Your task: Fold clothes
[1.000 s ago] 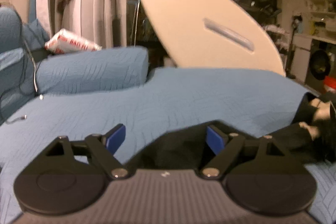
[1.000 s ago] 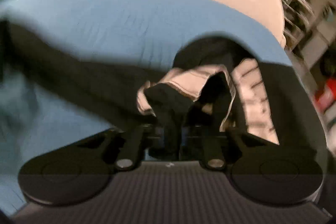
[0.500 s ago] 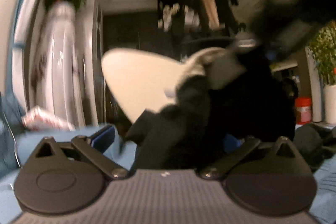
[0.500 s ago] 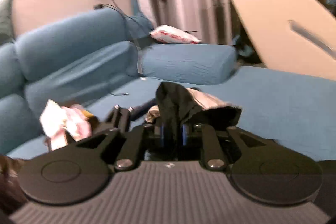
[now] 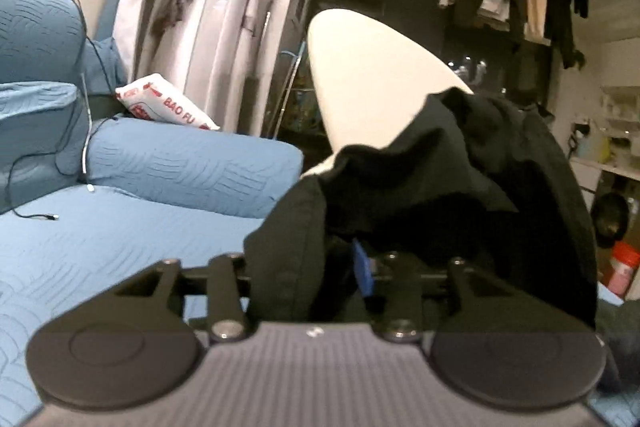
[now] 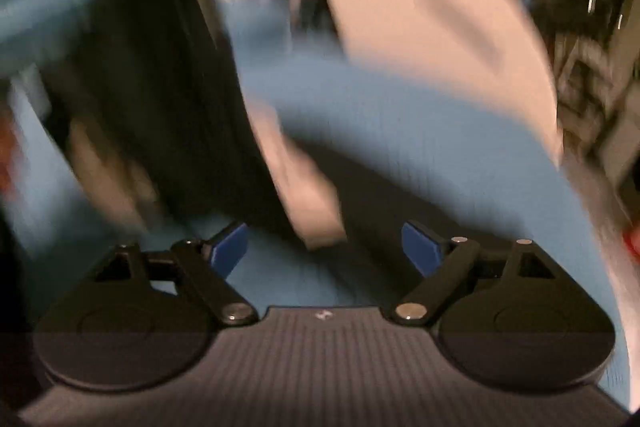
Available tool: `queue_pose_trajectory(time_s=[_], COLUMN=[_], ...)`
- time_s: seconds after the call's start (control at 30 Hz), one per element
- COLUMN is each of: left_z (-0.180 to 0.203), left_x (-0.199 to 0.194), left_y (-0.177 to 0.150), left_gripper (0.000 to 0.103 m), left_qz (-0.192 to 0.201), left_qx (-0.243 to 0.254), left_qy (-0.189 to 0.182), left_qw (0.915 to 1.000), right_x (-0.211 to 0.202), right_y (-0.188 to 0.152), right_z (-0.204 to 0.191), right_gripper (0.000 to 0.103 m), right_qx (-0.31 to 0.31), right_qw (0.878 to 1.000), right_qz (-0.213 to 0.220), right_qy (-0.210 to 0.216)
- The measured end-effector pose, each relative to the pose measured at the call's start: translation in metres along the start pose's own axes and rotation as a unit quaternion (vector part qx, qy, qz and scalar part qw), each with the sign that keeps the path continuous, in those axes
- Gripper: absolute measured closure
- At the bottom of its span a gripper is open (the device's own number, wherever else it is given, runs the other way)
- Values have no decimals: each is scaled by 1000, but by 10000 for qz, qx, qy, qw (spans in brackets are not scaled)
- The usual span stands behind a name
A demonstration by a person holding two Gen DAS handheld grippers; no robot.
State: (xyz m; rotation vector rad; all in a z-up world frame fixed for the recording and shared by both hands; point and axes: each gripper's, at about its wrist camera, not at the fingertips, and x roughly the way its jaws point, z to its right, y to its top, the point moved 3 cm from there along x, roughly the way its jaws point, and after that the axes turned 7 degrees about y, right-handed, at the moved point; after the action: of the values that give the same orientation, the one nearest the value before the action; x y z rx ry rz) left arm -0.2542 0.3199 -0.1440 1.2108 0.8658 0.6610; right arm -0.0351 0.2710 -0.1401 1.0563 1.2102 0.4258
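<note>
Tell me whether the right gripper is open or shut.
Open. The right gripper shows its blue fingers spread wide with nothing between them; the dark garment lies beyond, blurred.

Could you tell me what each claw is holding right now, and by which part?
Left claw: black garment, by a bunched fold. Right claw: open, holding nothing.

In the left wrist view, the black garment (image 5: 440, 187) draped over the left gripper (image 5: 320, 267), hiding most of its blue pads (image 5: 363, 267) and the lower part of the white board (image 5: 372, 75). The right wrist view was smeared with motion blur, so the dark cloth (image 6: 160, 99) at left centre could not be made out clearly.
</note>
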Motion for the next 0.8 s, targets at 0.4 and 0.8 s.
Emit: queue_pose_trajectory(time_s=[0.4, 0.8], left_z=[32, 60], left_x=[3, -4], left_y=[8, -7], left_gripper=[14, 1], left_qz=[626, 663], left_qx=[461, 803], left_qy=[-349, -670], left_qw=[9964, 9923], right_x=[-56, 107], right_y=[70, -56], right_z=[62, 25], right_gripper=[96, 0], right_qx=[583, 114], right_qw=[9830, 9727], right_qz=[1657, -2311], right_qy=[-542, 146])
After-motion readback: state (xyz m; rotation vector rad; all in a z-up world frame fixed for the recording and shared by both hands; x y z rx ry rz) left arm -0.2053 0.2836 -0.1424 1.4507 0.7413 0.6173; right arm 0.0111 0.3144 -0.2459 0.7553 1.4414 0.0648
